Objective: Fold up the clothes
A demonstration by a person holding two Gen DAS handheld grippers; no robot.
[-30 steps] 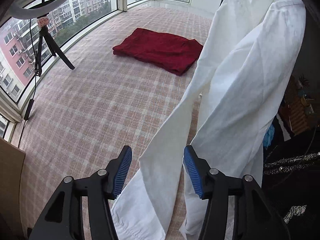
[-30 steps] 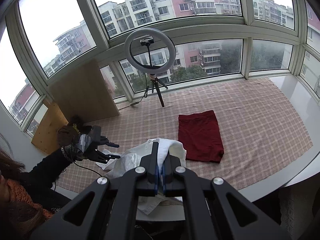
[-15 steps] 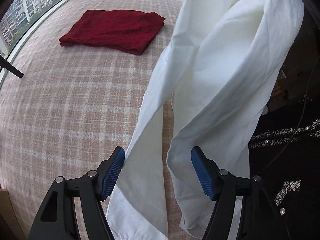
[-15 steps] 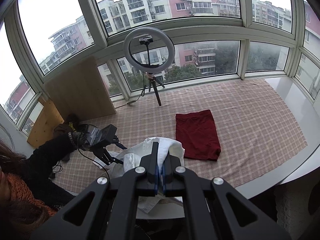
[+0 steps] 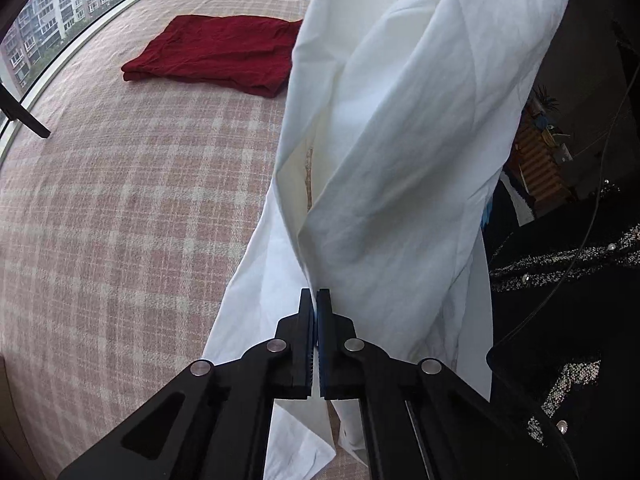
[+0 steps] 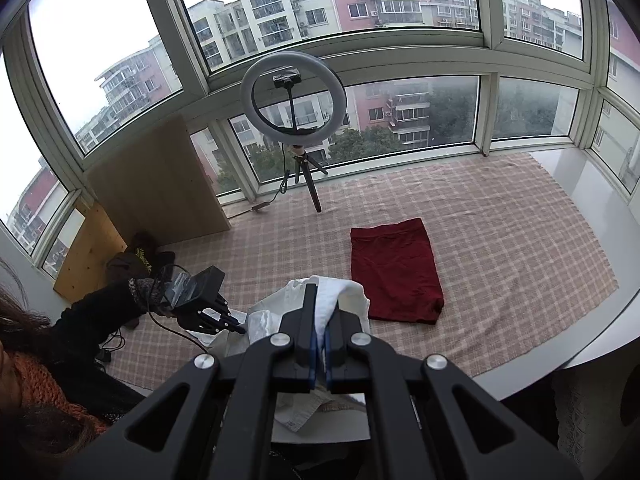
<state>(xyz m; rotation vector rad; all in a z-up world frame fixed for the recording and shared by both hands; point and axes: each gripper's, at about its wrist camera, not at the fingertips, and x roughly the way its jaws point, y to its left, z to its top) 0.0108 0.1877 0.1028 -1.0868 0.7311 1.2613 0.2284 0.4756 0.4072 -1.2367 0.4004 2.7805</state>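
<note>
A white garment [image 5: 400, 140] hangs in long folds over the pink plaid cloth [image 5: 120, 200], its lower end resting on it. My left gripper [image 5: 315, 294] has its jaws closing tight on an edge fold of it, low down. In the right wrist view that same left gripper [image 6: 236, 326] reaches the white garment [image 6: 352, 296] from the left, and my right gripper [image 6: 320, 300] is shut on the garment's upper part. A folded dark red garment [image 6: 394, 268] lies flat on the plaid cloth beyond, apart from both grippers.
A ring light on a tripod [image 6: 292, 98] stands at the window side, one leg [image 5: 24, 118] showing at the far left. A wooden board [image 6: 156, 184] leans at the left. The person's dark sleeve [image 6: 96, 316] and jacket [image 5: 560, 320] are close by. The platform's curved white edge [image 6: 580, 344] runs at the right.
The left gripper's jaws, wide apart around the white folds before, have shut on a fold. It shifted slightly over the cloth. The right gripper kept its grip and stayed put.
</note>
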